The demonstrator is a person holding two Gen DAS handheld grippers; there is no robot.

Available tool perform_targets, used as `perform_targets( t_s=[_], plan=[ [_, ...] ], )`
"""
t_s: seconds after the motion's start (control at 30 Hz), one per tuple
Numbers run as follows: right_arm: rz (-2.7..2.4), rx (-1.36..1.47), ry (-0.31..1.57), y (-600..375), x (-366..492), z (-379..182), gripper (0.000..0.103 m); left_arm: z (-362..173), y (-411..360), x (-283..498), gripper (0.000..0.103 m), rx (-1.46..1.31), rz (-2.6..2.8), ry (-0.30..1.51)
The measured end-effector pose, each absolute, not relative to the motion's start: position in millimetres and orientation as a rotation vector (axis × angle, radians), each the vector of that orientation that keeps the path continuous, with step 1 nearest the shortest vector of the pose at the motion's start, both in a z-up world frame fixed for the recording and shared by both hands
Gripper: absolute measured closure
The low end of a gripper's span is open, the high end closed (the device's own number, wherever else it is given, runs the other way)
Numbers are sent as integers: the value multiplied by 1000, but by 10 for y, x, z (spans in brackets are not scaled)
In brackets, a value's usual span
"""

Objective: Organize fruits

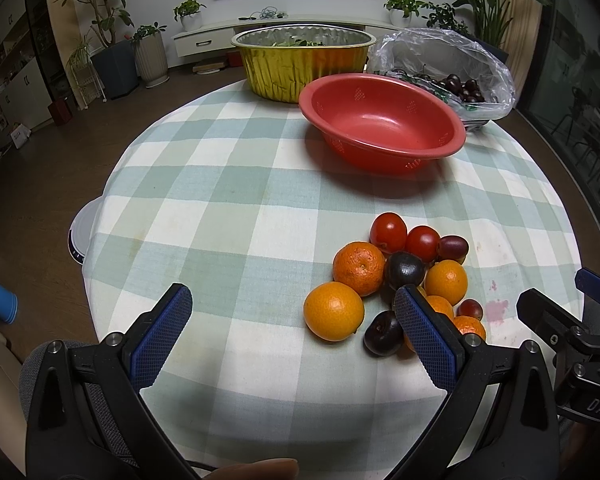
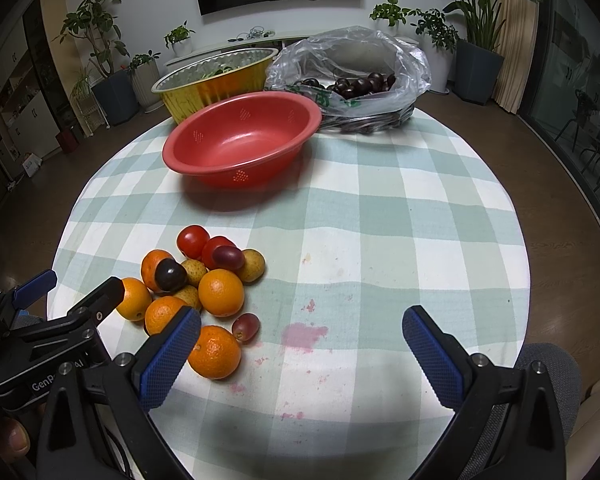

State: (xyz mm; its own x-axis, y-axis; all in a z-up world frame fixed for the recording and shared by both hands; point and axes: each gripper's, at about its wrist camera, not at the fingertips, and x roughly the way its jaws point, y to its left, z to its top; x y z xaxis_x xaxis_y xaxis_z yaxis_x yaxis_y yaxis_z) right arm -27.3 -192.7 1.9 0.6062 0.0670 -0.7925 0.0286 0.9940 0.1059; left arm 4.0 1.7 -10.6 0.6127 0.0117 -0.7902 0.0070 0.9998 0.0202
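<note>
Fruits, a loose heap of dimpled round oranges (image 2: pixel 221 292), glossy red tomatoes (image 2: pixel 193 242) and dark smooth plums (image 2: pixel 171 275), lie on the checked cloth-covered round table (image 1: pixel 228 184), presumably awaiting sorting. Beyond, well apart, stands an empty perforated red plastic bowl (image 1: pixel 384 120). Left gripper (image 1: pixel 292 316) and right gripper (image 2: pixel 300 334) hover, fingers spread, holding nothing.

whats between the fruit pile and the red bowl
Nothing: only bare checked tablecloth lies between the fruit pile and the red bowl. Both wrist views show that gap.
</note>
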Motion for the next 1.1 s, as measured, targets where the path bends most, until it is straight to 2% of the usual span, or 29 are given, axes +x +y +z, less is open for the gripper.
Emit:
perform_targets(
  t_s=[1.1],
  plan=[
    [22,111,929,-1896,-282,-20,0,-134,23,25,0,27,3,915]
  ],
)
